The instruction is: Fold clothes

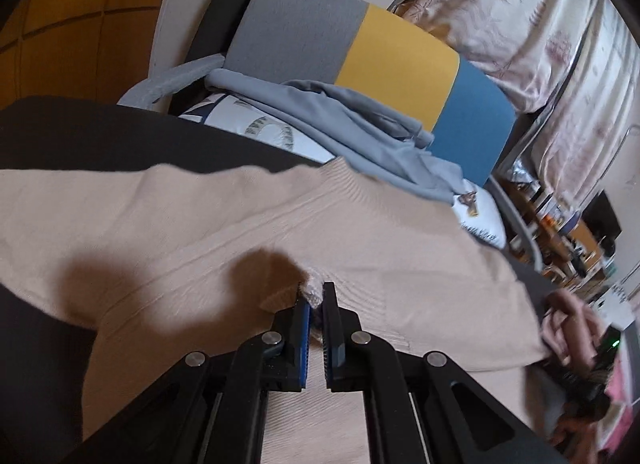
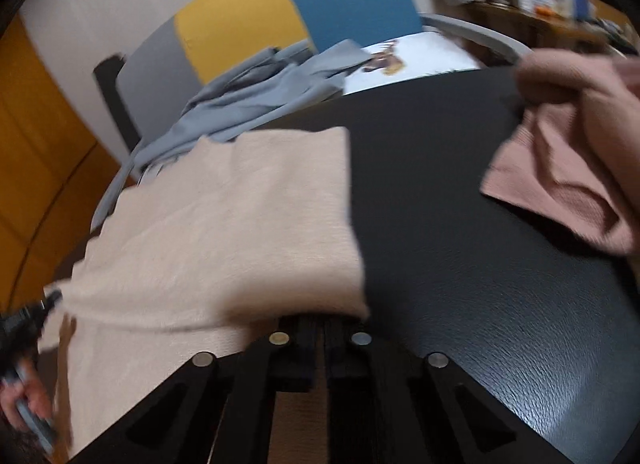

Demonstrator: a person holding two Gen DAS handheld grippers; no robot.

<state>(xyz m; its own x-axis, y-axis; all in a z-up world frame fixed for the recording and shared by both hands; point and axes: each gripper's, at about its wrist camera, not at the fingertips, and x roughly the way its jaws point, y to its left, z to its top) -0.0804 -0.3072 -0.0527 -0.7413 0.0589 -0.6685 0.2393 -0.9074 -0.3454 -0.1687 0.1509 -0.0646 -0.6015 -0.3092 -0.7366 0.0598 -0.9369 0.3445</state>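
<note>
Left wrist view: left hand-held gripper nearly closed, pinching a fold of beige ribbed knit sweater lying ahead on black textured bench. Carry the fold over level, keep edges aligned. Right hand-held gripper fingertips under sweater edge; cannot tell grip.

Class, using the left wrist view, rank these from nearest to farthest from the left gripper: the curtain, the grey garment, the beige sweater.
1. Beige sweater: pinched in the left gripper.
2. Grey garment: beyond it, draped on the chair.
3. Curtain: background, upper right.
</note>
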